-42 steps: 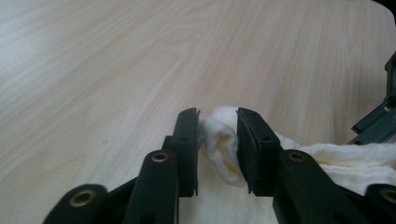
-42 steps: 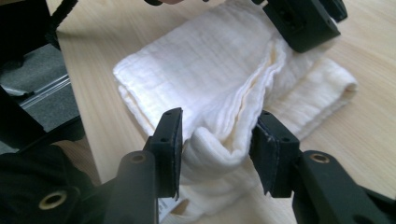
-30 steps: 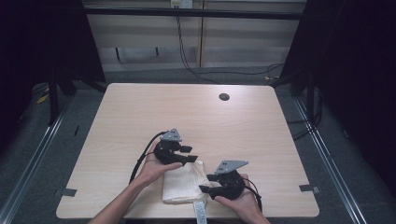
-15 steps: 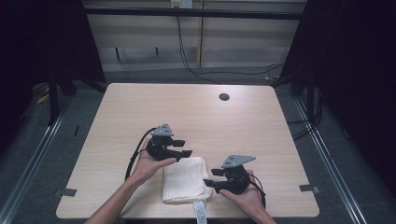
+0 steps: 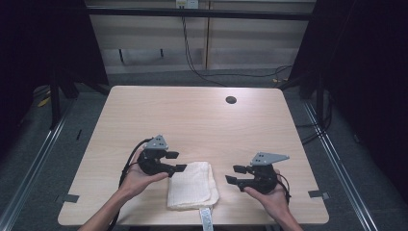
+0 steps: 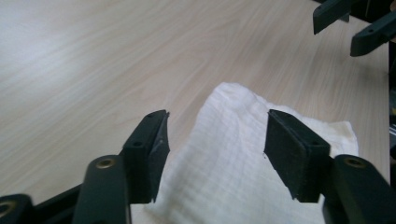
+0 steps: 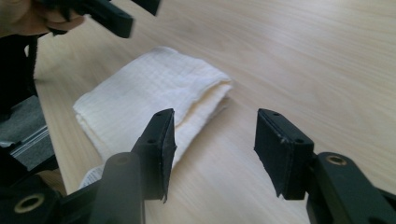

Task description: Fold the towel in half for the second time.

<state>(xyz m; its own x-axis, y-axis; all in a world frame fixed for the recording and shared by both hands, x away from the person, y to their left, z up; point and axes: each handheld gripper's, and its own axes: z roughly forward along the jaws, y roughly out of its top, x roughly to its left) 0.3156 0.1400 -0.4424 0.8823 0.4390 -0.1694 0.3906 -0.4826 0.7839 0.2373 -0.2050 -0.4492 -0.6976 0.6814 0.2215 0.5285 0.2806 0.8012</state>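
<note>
Crinkled cotton cloth point(image 5: 191, 184), matt wood table point(image 5: 192, 115)

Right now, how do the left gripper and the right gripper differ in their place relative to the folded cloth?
The left gripper reaches the folded cloth at its left edge; the right gripper stands apart from it, over bare table. The left gripper's jaws, just opened wider, frame the cloth; the right gripper's frame mostly wood. Both are open, holding nothing.
</note>
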